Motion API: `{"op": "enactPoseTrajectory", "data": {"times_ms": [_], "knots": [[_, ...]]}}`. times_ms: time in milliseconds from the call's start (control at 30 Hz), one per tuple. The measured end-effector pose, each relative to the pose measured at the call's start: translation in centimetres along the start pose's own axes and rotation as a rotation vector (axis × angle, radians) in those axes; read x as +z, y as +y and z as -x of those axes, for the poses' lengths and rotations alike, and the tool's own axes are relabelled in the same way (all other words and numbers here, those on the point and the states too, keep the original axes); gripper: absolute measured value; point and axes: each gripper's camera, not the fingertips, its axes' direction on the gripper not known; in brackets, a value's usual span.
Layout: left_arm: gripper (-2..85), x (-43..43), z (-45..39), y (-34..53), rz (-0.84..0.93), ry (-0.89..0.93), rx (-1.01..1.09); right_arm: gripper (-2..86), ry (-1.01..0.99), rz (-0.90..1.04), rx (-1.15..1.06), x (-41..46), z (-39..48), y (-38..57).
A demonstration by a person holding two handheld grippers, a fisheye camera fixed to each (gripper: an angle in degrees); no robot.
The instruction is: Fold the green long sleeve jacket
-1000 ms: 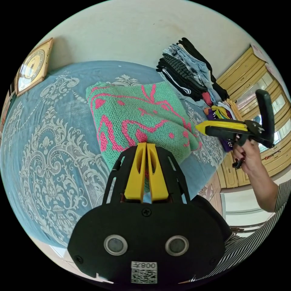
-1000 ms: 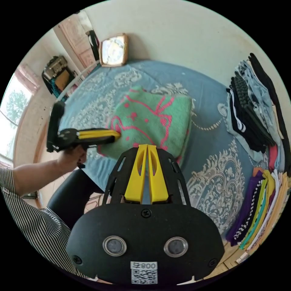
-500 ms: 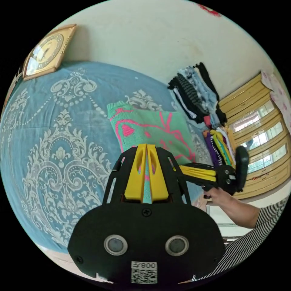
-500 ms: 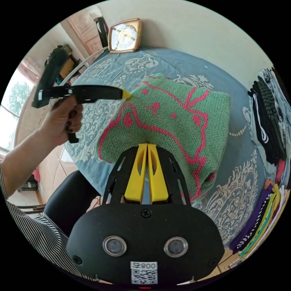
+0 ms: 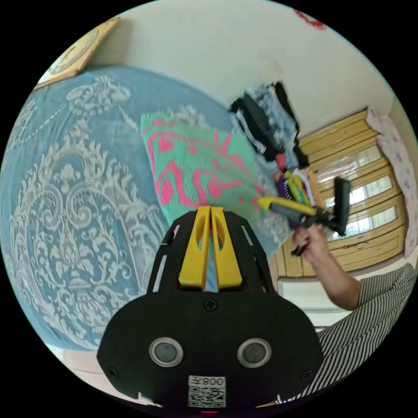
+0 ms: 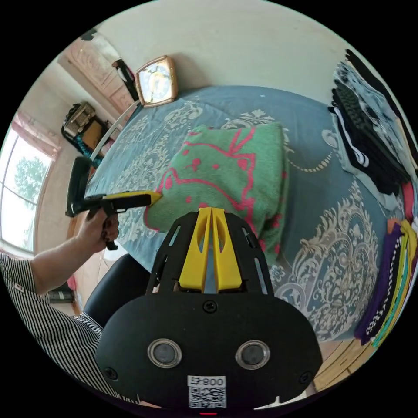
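The green knitted jacket (image 5: 196,165) with a pink pattern lies folded into a thick rectangle on the blue patterned bedspread (image 5: 65,196). My left gripper (image 5: 210,210) is shut, its yellow tips at the jacket's near edge. From the right gripper view, that left gripper (image 6: 157,197) touches the left corner of the jacket (image 6: 226,174). My right gripper (image 6: 211,210) is also shut, at the near edge. In the left gripper view, the right gripper (image 5: 261,202) meets the jacket's right corner. I see no cloth pinched in either one.
A stack of dark folded clothes (image 6: 370,135) lies at the bed's far right, with a colourful stack (image 6: 392,278) nearer. A clock (image 6: 156,81) leans on the wall. A wooden cabinet (image 5: 357,183) stands beyond the bed. The person's hand (image 6: 93,224) and striped sleeve are at the left.
Both hands have dropped back to the jacket's near corners, after the left gripper was held higher over the bed half a second ago. The jacket stays folded in place.
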Motion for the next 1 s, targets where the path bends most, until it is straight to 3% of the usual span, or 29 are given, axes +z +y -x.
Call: {"op": "enactPoseTrajectory", "data": {"times_ms": [67,267,367,600,767,1000], "knots": [[0.3,-0.2,0.9,0.7,-0.058,0.009,-0.005,0.0,0.012,0.023,0.07,0.7,-2.7,2.1],[1.6,-3.3,3.3,-0.2,-0.017,0.043,-0.051,0.1,-0.117,0.077,0.203,4.2,-7.9,5.9],[5.4,-5.8,5.5,1.0,-0.085,0.102,-0.107,0.2,-0.125,0.062,0.226,4.5,-9.2,7.9],[15.0,-5.9,11.7,2.4,0.004,0.291,-0.28,1.7,-0.265,-0.03,0.402,5.4,-14.6,15.5],[16.6,-5.6,14.8,1.6,0.006,0.392,-0.36,9.2,-0.477,-0.038,0.567,9.2,-18.6,22.8],[17.2,-6.1,18.5,1.4,-0.037,0.508,-0.444,11.5,-0.695,-0.07,0.696,15.1,-21.9,28.6]]}}
